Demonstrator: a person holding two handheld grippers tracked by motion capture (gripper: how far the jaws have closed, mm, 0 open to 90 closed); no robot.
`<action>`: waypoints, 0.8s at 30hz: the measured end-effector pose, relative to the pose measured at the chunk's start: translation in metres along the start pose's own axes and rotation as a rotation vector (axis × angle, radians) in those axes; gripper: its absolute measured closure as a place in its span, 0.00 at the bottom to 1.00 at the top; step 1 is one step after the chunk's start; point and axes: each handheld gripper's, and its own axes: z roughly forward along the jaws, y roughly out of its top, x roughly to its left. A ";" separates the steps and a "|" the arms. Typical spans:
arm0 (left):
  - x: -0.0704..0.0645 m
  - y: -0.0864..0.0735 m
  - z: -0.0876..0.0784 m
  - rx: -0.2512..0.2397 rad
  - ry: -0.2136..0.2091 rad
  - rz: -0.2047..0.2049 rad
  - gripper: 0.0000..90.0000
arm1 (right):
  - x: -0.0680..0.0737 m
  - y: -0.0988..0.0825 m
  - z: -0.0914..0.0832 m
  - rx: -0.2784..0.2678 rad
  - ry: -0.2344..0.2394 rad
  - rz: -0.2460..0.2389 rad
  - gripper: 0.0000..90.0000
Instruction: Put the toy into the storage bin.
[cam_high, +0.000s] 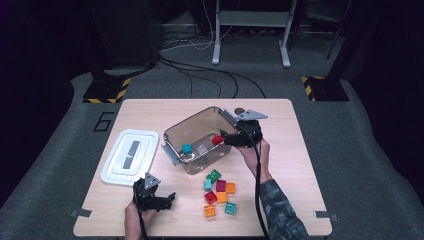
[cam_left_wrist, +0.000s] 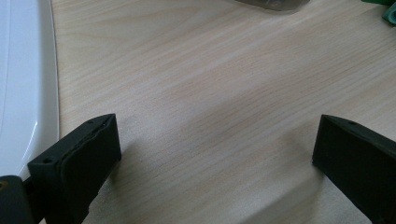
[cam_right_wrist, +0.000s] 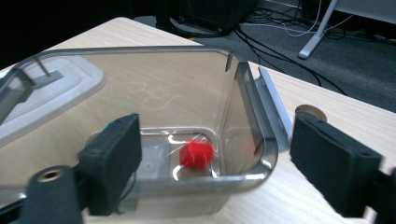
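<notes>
With the red block lying loose inside the clear bin and our right gripper fingers spread wide and empty above it, we should lift straight out, clear of the rim, before fetching another block.

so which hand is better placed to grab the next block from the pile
Right, probably. The right gripper hangs open at the clear bin, the red block lying inside it, and the loose blocks lie beside that forearm. The left gripper is open near the white lid.
</notes>
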 end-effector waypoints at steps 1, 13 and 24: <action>0.000 0.000 0.000 0.000 0.000 0.000 0.01 | 0.000 -0.002 -0.004 -0.004 0.002 -0.001 0.16; 0.000 0.000 0.000 0.000 0.000 0.000 0.01 | 0.008 -0.046 -0.033 0.033 0.056 -0.005 0.06; 0.000 0.000 0.000 0.000 0.000 -0.001 0.01 | 0.023 -0.104 -0.032 0.144 0.093 -0.003 0.02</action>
